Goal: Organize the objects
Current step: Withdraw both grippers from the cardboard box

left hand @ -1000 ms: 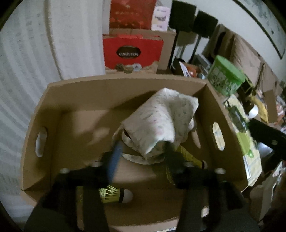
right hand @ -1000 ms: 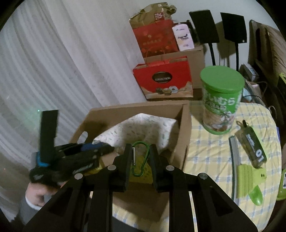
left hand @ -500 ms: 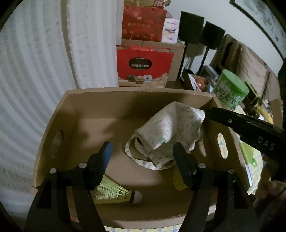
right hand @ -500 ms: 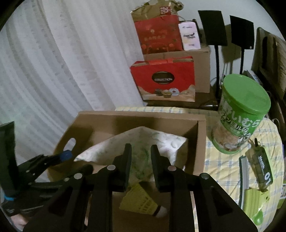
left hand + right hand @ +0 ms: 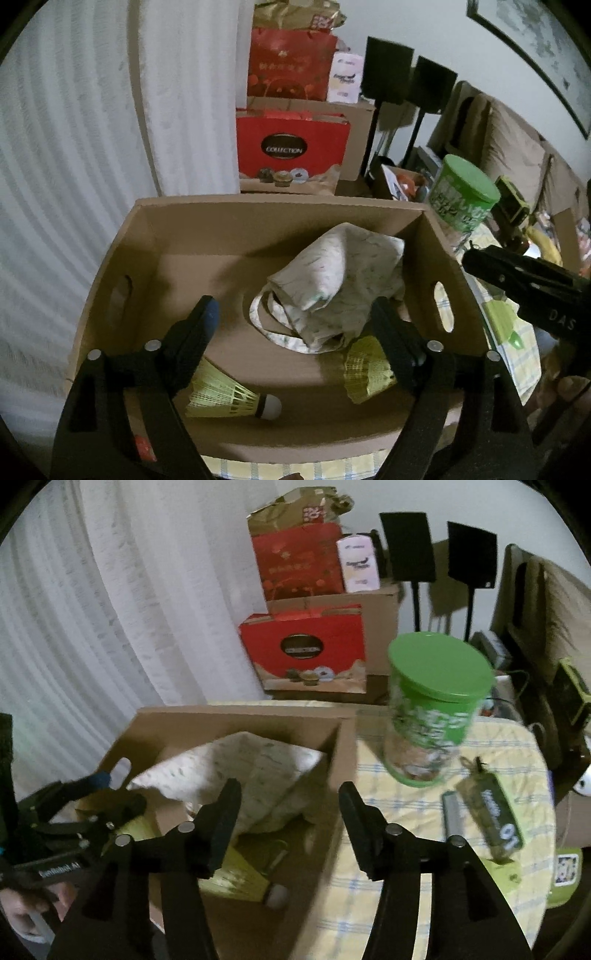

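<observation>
Our left gripper and right gripper stood wide and empty, the right having spread since releasing. The yellow feathered shuttlecock lay in the brown cardboard box, long axis sideways, cork rightward.

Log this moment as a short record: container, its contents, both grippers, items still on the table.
container: cardboard box, open top
contents: patterned cloth; two yellow shuttlecocks
left gripper: open, empty, over the box
right gripper: open, empty, at the box's right wall
on table: green-lidded canister; green tag pouch, on the checked tablecloth
</observation>
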A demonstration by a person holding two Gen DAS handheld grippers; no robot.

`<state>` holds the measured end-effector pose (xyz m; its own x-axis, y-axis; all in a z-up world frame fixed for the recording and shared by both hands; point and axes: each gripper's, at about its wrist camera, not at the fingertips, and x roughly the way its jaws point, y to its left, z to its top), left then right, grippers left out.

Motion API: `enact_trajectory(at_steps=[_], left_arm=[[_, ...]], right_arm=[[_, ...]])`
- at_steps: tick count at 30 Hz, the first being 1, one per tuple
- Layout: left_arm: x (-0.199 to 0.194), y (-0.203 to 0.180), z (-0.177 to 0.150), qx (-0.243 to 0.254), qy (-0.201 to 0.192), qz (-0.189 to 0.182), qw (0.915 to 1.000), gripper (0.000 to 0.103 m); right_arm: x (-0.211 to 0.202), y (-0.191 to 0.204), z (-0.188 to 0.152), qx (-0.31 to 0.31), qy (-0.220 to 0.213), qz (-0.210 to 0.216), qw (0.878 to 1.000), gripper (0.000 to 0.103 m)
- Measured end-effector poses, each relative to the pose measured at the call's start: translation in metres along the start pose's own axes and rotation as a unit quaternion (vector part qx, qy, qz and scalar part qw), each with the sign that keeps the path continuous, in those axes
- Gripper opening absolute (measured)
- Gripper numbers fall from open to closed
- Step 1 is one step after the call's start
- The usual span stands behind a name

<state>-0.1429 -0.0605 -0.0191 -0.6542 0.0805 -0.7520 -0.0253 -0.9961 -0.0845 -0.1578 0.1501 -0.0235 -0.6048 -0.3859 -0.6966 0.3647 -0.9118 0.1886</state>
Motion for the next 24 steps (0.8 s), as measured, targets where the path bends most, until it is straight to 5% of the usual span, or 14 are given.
enact_trajectory(at_steps=[9,24], left_arm=[[-0.016,-0.019,-0.001,0.009,-0.019,-0.009,0.9997,0.095],[-0.033,-0.054,-0.007,0.024,-0.039,-0.05,0.9977,0.103]], right_arm=[[-0.024,-0.009,-0.016,-0.013,-0.016,-0.037,0.999,0.068],[-0.056,-0.03,-0.038,-0.005,-0.036,-0.065,0.997,0.101]])
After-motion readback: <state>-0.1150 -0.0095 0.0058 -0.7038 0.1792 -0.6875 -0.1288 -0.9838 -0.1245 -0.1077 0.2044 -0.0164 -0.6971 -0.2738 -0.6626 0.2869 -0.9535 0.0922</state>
